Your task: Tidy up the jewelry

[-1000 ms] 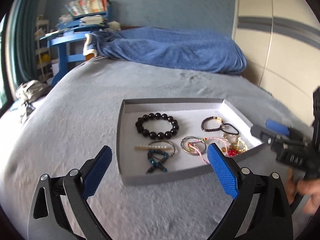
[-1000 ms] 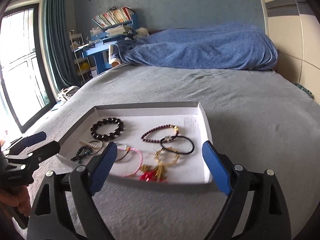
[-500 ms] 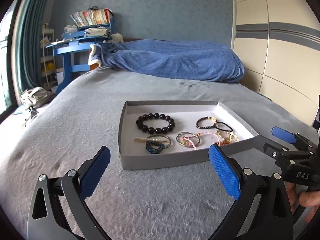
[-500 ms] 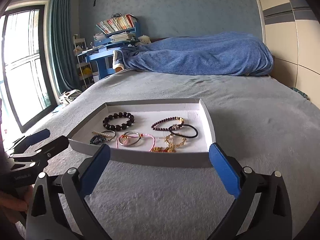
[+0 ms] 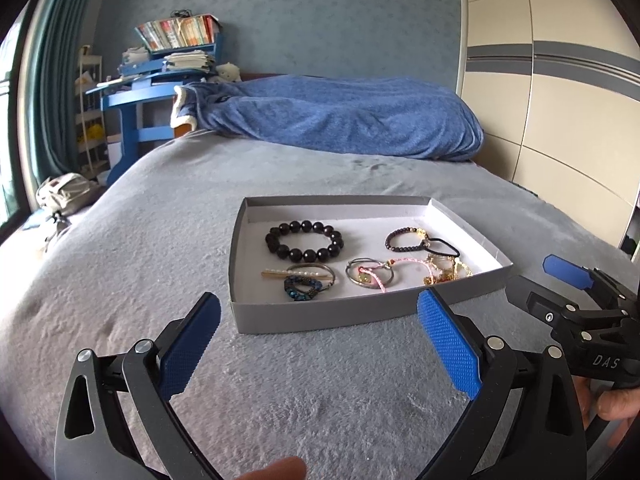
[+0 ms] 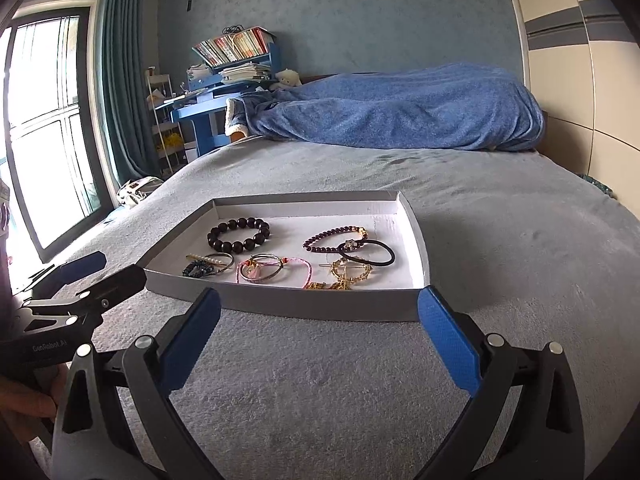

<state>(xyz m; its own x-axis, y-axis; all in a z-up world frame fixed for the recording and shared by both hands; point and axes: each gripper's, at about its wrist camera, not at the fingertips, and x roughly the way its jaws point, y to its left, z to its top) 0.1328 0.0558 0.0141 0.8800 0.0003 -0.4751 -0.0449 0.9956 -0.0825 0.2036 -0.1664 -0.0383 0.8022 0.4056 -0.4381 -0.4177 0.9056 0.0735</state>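
Jewelry [image 5: 362, 256] is lying in a shallow grey tray [image 5: 320, 316] on the bed [image 5: 160, 240]; left gripper [image 5: 320, 344] and right gripper [image 6: 320, 340] are hovering just short of it, jaws spread wide, nothing between them.

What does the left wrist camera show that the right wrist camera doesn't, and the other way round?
Only the left wrist view shows the right gripper from the side, at the frame's right edge, and a grey bag plainly on the floor.

Only the right wrist view shows the window, the left gripper at the frame's left edge, and a white plush toy by the blanket.

Both show the grey tray on the bed, holding the black bead bracelet, the pink cord bracelet and gold pieces, with each view's own jaws wide open and empty short of it.
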